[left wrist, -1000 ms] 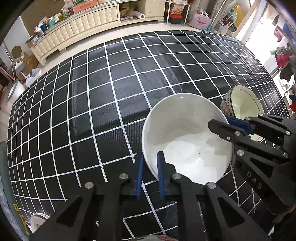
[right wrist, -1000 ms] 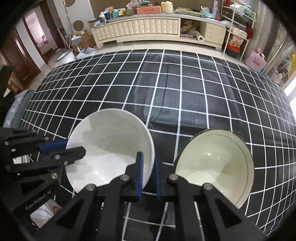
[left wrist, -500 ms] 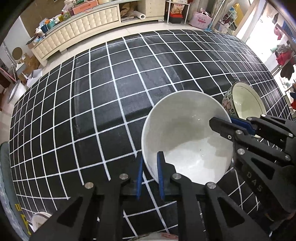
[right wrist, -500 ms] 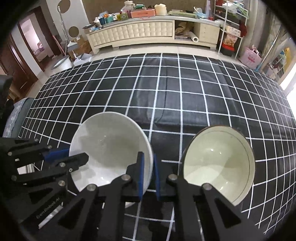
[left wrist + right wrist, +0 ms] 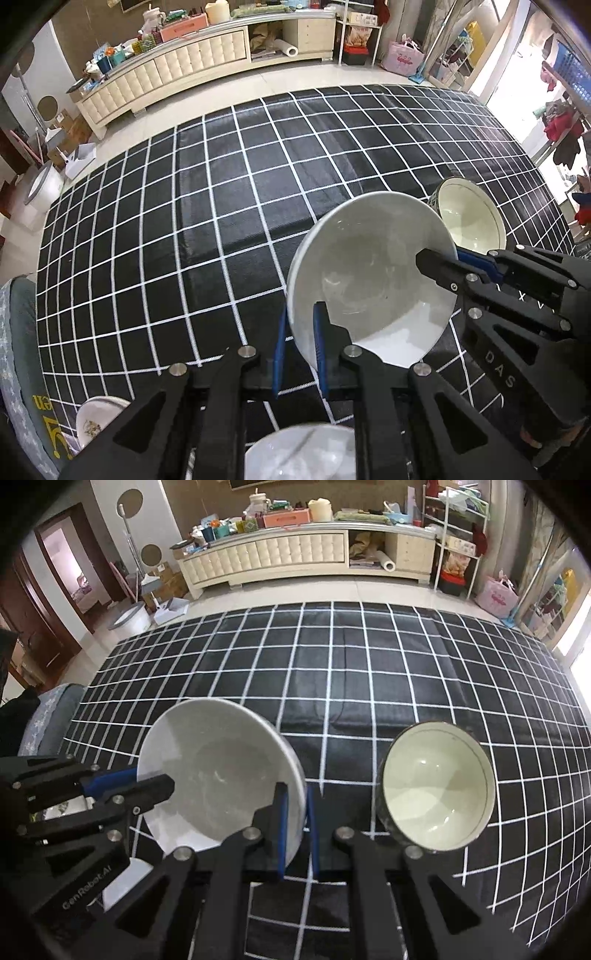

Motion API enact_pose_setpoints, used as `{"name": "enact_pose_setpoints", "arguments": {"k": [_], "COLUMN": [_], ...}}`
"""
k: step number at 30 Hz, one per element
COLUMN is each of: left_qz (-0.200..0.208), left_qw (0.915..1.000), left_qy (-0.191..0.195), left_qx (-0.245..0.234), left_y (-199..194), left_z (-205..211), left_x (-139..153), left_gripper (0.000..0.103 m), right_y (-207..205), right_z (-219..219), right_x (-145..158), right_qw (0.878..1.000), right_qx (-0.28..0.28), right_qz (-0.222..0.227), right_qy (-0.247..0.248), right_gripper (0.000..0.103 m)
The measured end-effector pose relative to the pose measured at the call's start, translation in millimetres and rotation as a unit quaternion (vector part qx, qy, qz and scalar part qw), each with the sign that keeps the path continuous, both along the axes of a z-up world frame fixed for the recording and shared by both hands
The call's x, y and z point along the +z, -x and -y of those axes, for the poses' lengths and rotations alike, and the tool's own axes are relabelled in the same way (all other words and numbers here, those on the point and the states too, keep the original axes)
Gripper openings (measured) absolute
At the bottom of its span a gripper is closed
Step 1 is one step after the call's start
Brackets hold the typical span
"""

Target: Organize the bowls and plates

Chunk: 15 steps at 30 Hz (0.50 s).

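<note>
Left wrist view showed the left gripper (image 5: 299,345) with jaws clamped on the near rim of the white bowl (image 5: 369,288), tilted above the checked counter (image 5: 207,236). The right gripper (image 5: 295,827) pinched the opposite rim. A cream bowl (image 5: 436,786) sat just beside.

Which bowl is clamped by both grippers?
The plain white bowl: left gripper and right gripper each pinch its rim. The cream bowl with the dark patterned outside sits free on the checked cloth.
</note>
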<state>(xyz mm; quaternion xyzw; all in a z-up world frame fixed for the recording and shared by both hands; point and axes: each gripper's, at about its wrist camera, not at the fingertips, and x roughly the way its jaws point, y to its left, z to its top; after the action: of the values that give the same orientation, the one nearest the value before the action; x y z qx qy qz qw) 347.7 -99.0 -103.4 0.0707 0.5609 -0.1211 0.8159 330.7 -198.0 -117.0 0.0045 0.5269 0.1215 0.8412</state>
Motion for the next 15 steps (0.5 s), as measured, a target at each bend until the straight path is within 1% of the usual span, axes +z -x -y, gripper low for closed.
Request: {"name": "enact_pose_setpoints", "arguments": {"k": [9, 15], "left_qz": [0.016, 0.022], "left_qw": [0.9997, 0.9993], "left_qy": [-0.003, 0.003], "left_qx": [0.016, 0.029], "left_y": [31.6, 57.9], "left_z": [-23.1, -41.7], "left_x": [22.1, 32.5], "left_gripper": [0.012, 0.012], "right_y": [24.0, 41.7], "right_z": [-20.1, -36.5], "right_x": [18.1, 26.9], "right_qw": [1.000, 0.999], "right_qx": [0.019, 0.032], "right_qz": [0.010, 0.014], "right_qy": [-0.004, 0.000], "right_gripper": [0.013, 0.013]}}
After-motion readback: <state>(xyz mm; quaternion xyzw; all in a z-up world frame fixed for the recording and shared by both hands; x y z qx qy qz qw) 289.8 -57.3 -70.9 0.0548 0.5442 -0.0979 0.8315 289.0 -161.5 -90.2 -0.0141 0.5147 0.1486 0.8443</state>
